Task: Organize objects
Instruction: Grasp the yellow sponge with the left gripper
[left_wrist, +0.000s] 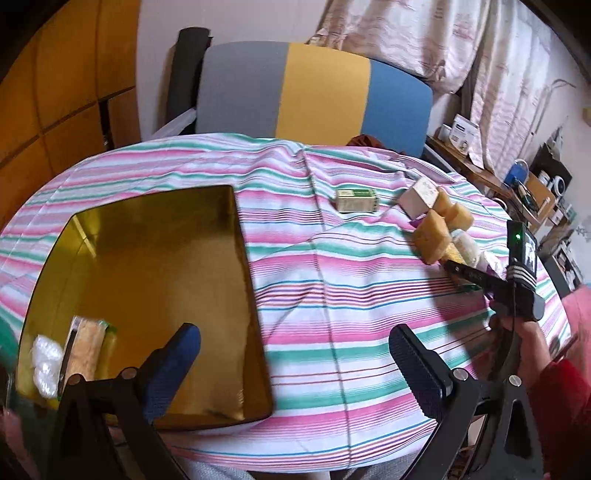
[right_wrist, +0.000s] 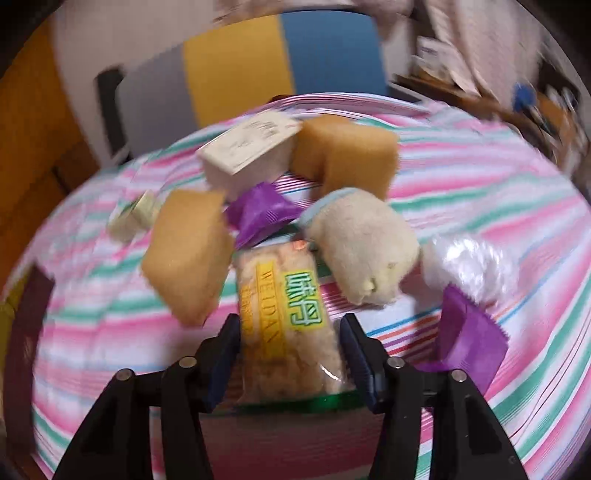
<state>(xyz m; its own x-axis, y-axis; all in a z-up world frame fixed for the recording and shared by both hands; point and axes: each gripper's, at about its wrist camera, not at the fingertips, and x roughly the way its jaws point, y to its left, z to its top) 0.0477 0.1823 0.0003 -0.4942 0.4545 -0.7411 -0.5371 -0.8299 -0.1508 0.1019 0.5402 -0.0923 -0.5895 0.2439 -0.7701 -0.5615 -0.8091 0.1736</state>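
My right gripper (right_wrist: 291, 332) is shut on a wrapped snack bar (right_wrist: 284, 317) with green and yellow print, at the edge of a pile: two orange sponge blocks (right_wrist: 188, 254), a white box (right_wrist: 247, 151), a cream plush toy (right_wrist: 362, 251), purple wrappers (right_wrist: 258, 214) and a clear bag (right_wrist: 469, 269). My left gripper (left_wrist: 295, 350) is open and empty over the near right corner of the gold tray (left_wrist: 155, 280). The tray holds a snack bar (left_wrist: 86, 343) and a white bag (left_wrist: 46, 362). The right gripper (left_wrist: 461, 267) also shows at the pile (left_wrist: 436, 229).
A small green and white box (left_wrist: 356, 199) lies on the striped tablecloth (left_wrist: 332, 295) past the tray. A grey, yellow and blue chair (left_wrist: 314, 88) stands behind the table. A cluttered shelf (left_wrist: 532, 192) is at the right.
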